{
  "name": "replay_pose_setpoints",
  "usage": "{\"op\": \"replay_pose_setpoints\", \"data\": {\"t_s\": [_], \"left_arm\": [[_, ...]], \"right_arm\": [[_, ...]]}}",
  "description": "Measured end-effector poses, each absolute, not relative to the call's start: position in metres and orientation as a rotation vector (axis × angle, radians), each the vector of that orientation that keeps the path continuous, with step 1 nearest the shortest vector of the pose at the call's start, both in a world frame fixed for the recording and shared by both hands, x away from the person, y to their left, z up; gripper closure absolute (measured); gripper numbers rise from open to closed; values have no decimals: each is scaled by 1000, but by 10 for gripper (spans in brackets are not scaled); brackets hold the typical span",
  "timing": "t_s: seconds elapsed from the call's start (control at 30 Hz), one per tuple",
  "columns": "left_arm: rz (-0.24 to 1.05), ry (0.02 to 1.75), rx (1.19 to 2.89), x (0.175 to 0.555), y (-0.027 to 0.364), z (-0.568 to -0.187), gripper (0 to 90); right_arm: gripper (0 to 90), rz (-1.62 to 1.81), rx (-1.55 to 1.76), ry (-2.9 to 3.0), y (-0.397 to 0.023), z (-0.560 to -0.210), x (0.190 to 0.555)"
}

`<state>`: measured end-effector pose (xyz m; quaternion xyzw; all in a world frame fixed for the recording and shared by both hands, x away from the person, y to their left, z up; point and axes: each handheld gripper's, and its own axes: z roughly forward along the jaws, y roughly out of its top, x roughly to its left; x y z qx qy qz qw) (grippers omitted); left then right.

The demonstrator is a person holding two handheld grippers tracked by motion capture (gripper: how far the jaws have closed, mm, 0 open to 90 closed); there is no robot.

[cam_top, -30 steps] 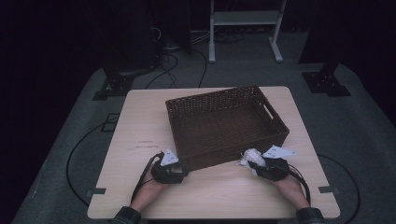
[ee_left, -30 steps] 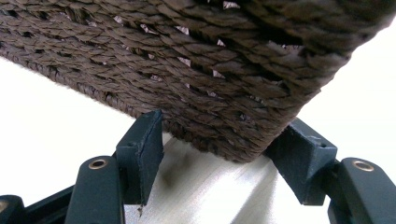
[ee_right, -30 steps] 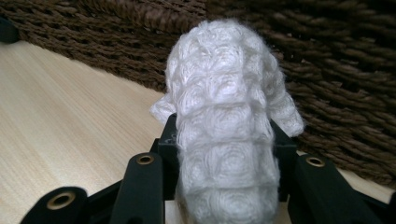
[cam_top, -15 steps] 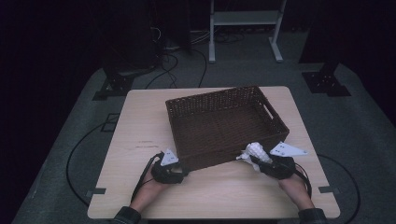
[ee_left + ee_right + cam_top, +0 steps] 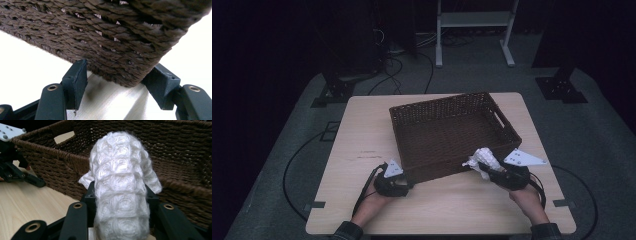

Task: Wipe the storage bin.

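Your right gripper point(image 5: 490, 168) is clenched on a white knitted cloth point(image 5: 482, 159), and in the right gripper view the cloth point(image 5: 121, 187) stands up between the two black jaws as a tall, fuzzy roll of ribbed squares, with loose flaps hanging out to either side of the grip. You hold it at the near right corner of the brown wicker basket point(image 5: 447, 107), just at the outside of the near wall and about level with its rim; whether the cloth brushes the weave you cannot tell from above. Behind the cloth in that same view the basket point(image 5: 180, 152) shows its inner walls and a handle slot in the far end. Your left gripper point(image 5: 398, 181) sits at the basket's near left corner, low on the light wooden table point(image 5: 362, 130). In the left gripper view its jaws stand part-way apart on either side of the basket point(image 5: 120, 40), at the bottom edge of that corner: the right jaw lies against the weave, while the left jaw is just beside it, and you cannot tell whether that pad actually presses on it. The basket lies slightly askew on the table, its long sides running from near left to far right. Both your forearms come in from the near table edge.
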<state>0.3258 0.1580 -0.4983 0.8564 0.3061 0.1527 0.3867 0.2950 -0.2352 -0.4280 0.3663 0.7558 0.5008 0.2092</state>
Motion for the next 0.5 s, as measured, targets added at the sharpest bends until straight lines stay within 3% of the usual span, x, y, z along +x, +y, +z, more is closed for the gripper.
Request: {"op": "replay_pose_setpoints", "data": {"t_s": [0.5], "left_arm": [[389, 780, 2180, 326, 158, -498, 357]], "right_arm": [[597, 1305, 1012, 2218, -218, -453, 303]]}}
